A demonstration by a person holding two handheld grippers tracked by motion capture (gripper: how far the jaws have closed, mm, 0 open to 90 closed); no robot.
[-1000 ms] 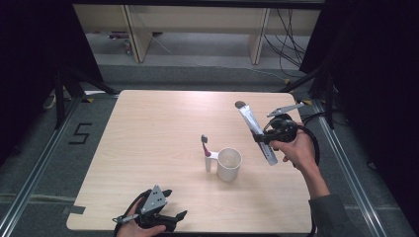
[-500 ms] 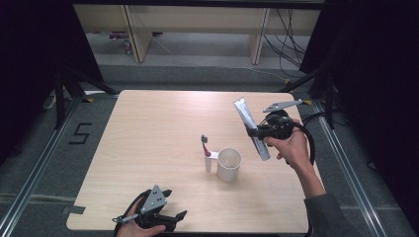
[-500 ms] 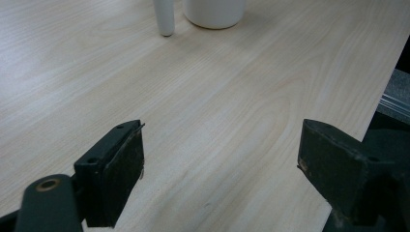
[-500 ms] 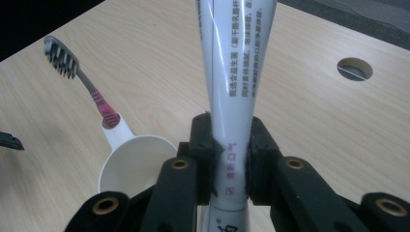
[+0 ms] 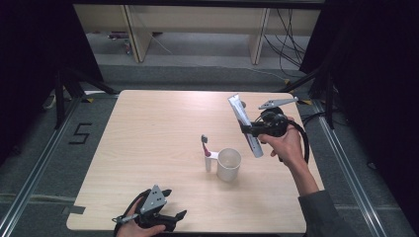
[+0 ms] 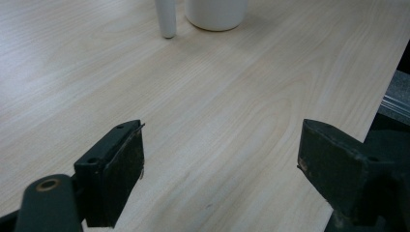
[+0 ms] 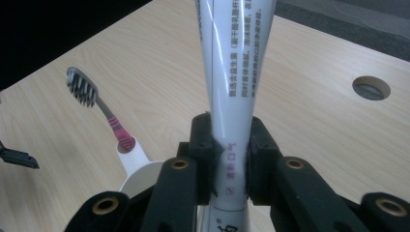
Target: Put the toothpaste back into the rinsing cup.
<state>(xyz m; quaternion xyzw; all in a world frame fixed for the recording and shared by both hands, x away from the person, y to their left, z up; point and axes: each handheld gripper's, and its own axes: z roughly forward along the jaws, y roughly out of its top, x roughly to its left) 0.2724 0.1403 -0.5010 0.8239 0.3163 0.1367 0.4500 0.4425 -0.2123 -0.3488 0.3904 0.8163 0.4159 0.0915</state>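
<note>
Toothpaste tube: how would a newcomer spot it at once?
Look over the right half of the wooden table, above the white cup. The toothpaste tube is clamped in the right gripper, lifted and tilted. Unlike the standing toothbrush, it is flat, silvery-white and printed.

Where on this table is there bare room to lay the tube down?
Bare: the table's whole left half and far edge, and the near strip between cup and left gripper. Crowded: the middle, with cup and toothbrush, beside the tube in the right gripper.
</note>
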